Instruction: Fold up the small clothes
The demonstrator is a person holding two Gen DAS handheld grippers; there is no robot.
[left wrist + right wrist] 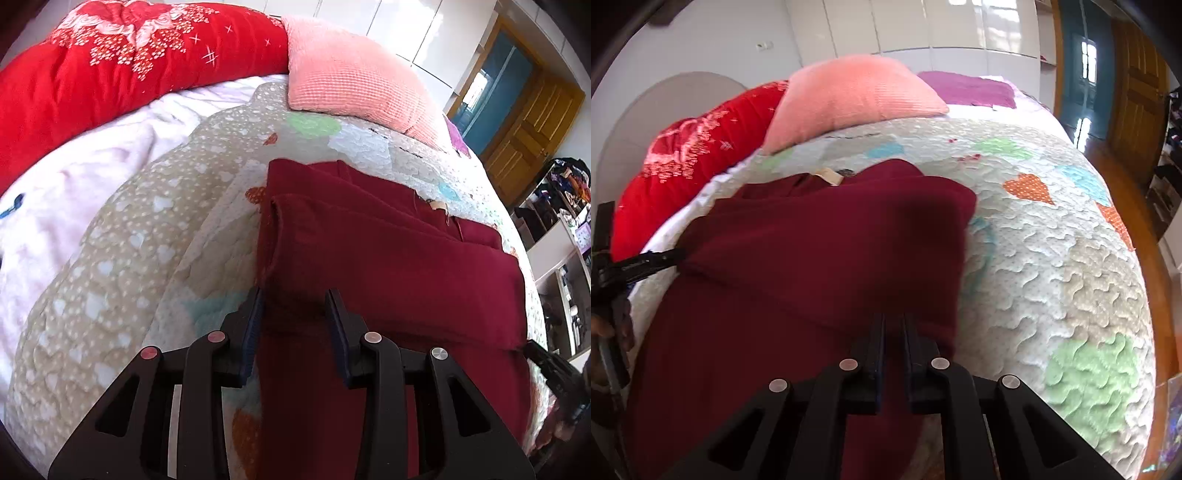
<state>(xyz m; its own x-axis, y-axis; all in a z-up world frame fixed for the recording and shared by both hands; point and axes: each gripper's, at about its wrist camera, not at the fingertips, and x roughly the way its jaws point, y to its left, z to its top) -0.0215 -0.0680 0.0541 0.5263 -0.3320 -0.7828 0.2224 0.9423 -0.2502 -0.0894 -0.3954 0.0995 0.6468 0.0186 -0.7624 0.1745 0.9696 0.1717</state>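
- Where the left wrist view looks down its own fingers, the left tongs (pixel 294 295) stand parted over the near left edge of the dark red garment (pixel 388 266); cloth lies between the pads, which do not press on it, so they are released.
- Over the garment's near right part, the right tongs (pixel 894 319) show only a narrow gap; dark red cloth fills that gap, yet I cannot tell whether the pads clamp it.
- Folded in layers, the garment lies on the heart-patterned quilt (pixel 1052 258) that covers the bed, with a pale label (pixel 827 175) showing at its far edge.
- Beyond it, a pink pillow (pixel 849 96) rests on the quilt, with a red flowered blanket (pixel 110 62) just beside it to the left.
- Farthest off, a wooden door (pixel 532 125) stands at the right.
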